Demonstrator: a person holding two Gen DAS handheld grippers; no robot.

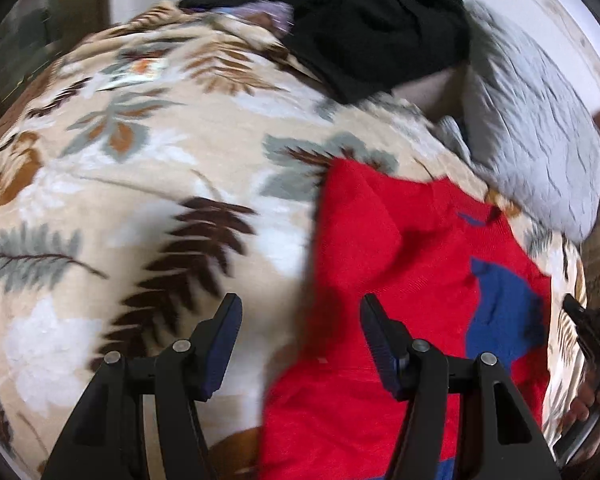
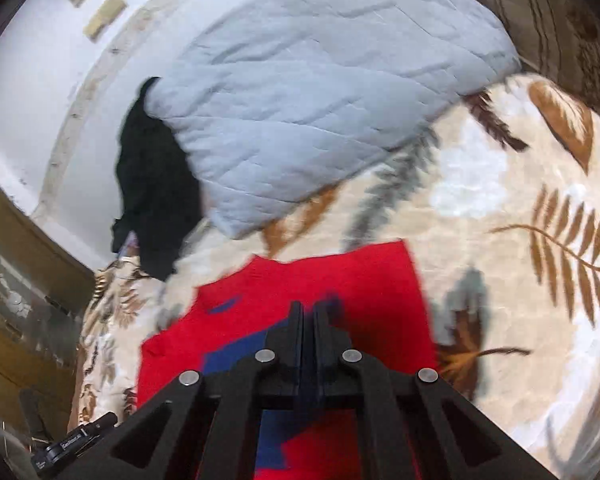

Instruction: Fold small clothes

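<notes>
Right claw (image 2: 308, 308) closed, perhaps pinching red garment (image 2: 340, 276).

One red garment (image 1: 380, 248), one black garment (image 1: 372, 28), one grey quilted pillow (image 2: 320, 92), one leaf-patterned blanket (image 1: 160, 168).

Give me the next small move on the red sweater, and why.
Probably lower the open left gripper onto the red sweater's left edge just below it and pinch. The right gripper is shut above the sweater, apparently holding no cloth, and the sweater lies flat on the floral blanket.
</notes>
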